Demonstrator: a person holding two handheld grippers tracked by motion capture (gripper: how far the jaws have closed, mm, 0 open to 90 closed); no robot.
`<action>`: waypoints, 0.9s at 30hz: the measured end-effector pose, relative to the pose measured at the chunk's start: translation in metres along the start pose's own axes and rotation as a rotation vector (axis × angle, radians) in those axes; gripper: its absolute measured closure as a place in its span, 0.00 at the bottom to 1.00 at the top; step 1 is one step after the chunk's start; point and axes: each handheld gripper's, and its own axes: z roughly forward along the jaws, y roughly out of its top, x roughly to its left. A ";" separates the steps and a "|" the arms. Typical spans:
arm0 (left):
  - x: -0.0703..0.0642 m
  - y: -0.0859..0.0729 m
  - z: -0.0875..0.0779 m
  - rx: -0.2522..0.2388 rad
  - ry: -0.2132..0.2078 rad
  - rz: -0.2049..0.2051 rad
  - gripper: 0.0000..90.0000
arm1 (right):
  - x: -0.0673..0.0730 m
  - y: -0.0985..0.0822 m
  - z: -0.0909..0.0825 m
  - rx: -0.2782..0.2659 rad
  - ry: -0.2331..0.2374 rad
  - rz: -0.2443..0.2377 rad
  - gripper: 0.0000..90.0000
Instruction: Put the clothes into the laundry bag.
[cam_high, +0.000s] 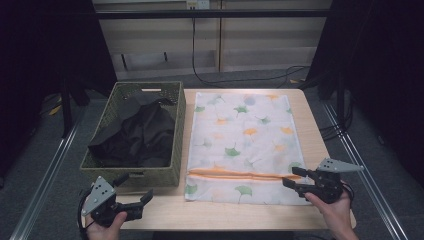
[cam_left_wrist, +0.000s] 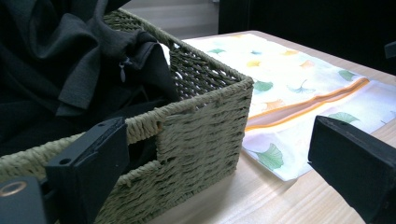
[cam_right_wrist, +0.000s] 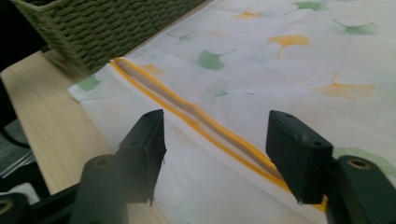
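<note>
A white laundry bag (cam_high: 240, 135) printed with green and orange leaves lies flat on the table, its orange zipper (cam_high: 235, 175) running across near the front edge. In the right gripper view the zipper (cam_right_wrist: 187, 114) shows a narrow gap between its two orange edges. My right gripper (cam_high: 290, 176) hovers open at the zipper's right end, its jaws straddling the zipper (cam_right_wrist: 218, 126) without touching it. My left gripper (cam_high: 136, 187) stands open in front of the woven green basket (cam_high: 177, 130), facing its near corner (cam_left_wrist: 219, 135). A black garment (cam_high: 137, 135) fills the basket.
The wooden table (cam_high: 305, 110) ends close behind both grippers. The basket sits along the bag's left side, nearly touching it. Bare wood (cam_right_wrist: 51, 102) lies between the bag and the front edge. Metal rails and cables run on the floor beside the table.
</note>
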 end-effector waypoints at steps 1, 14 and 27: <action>0.000 0.000 -0.001 0.003 0.010 -0.001 0.06 | 0.001 0.001 0.001 0.004 0.008 -0.011 0.46; 0.000 -0.001 -0.006 0.005 0.023 0.015 0.06 | 0.017 0.029 0.053 0.165 0.051 -0.185 0.50; -0.001 -0.002 -0.004 0.015 0.011 0.025 0.05 | 0.002 0.060 0.122 0.342 0.043 -0.186 0.39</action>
